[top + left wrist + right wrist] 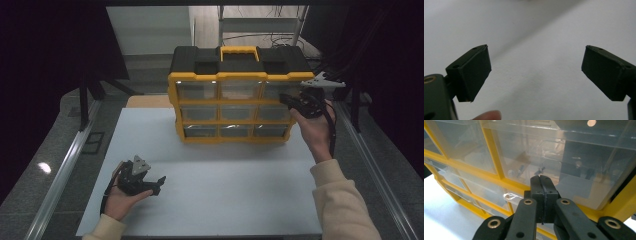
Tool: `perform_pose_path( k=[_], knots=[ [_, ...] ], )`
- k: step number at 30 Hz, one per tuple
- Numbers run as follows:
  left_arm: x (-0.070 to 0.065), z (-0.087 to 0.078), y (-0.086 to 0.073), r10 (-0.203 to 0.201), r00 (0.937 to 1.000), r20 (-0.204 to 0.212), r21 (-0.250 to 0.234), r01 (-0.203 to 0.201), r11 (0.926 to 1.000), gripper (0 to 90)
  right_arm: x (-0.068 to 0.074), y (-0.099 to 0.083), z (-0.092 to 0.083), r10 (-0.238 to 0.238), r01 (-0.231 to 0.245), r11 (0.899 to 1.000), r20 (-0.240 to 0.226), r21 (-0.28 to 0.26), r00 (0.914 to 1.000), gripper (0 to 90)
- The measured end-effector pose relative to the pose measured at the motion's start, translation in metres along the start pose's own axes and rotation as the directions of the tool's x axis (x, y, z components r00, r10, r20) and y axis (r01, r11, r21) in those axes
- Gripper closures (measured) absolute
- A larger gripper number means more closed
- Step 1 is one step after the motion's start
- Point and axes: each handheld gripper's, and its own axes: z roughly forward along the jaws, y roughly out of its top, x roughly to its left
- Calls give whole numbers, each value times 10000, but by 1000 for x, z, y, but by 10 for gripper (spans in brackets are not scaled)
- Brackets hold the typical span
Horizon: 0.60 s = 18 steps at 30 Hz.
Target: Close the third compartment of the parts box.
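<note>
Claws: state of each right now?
Left claw: open, empty, over the white table.
Right claw: closed, empty, at the yellow drawer organizer.

Yellow-framed organizer box with black top and yellow carry handle; standing upright at far edge of table; three rows of three clear drawers facing forward, all pushed in; small screws visible inside top right drawer.

Right tool meets the yellow organizer's top-right drawer (left tool apart).
</note>
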Motion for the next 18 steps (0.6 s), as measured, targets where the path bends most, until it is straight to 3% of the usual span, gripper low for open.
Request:
perform_pose_path(
  k=[11,18],
  knots=[
    [0,-1,2,-193,9998,24,-133,194,9997,96,4,-6,-8,-78,74,9998,-211,-209,9997,892],
    [0,0,1,-90,10000,40,-106,90,9999,96,12,-17,-18,-212,199,9995,-523,-244,9984,889]
  ],
)
